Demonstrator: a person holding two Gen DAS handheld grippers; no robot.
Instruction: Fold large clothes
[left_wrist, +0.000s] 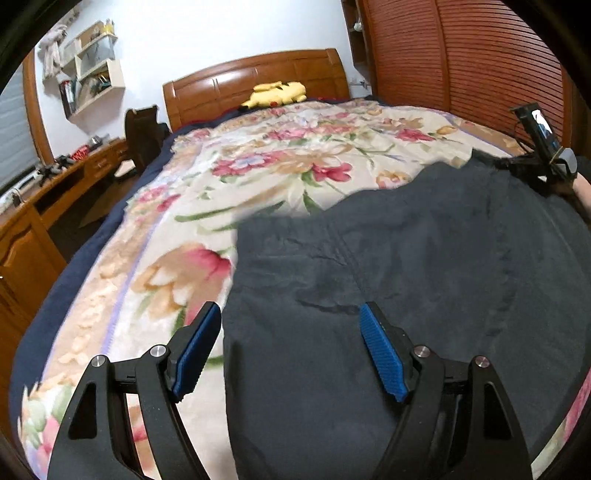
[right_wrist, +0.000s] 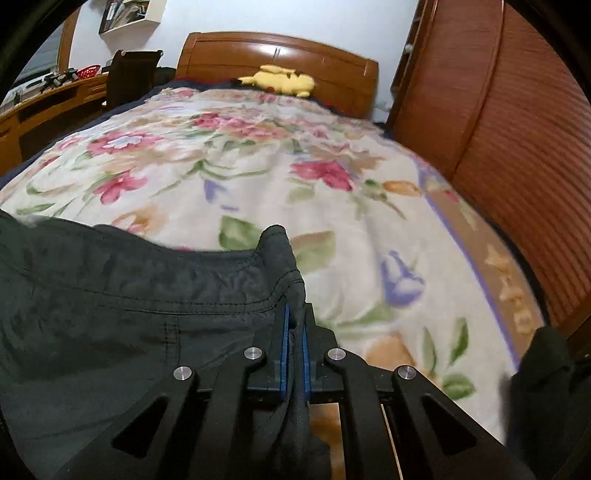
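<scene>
A large dark grey garment (left_wrist: 406, 266) lies spread on a floral blanket (left_wrist: 258, 166) on the bed. My left gripper (left_wrist: 290, 325) is open and empty, hovering over the garment's left edge, one blue pad (left_wrist: 199, 347) over the blanket and the other over the cloth. My right gripper (right_wrist: 293, 332) is shut on the garment's right corner (right_wrist: 280, 251), where a seamed hem bunches up between the blue pads. The garment (right_wrist: 110, 314) stretches left from there. The right gripper also shows in the left wrist view (left_wrist: 543, 155), at the garment's far right edge.
A yellow plush toy (left_wrist: 279, 93) lies by the wooden headboard (left_wrist: 258, 70). A slatted wooden wardrobe (right_wrist: 517, 147) stands along the bed's right side. A wooden desk (left_wrist: 55, 184) and a dark chair (left_wrist: 142, 133) stand on the left. Another dark cloth (right_wrist: 543, 369) shows at the lower right.
</scene>
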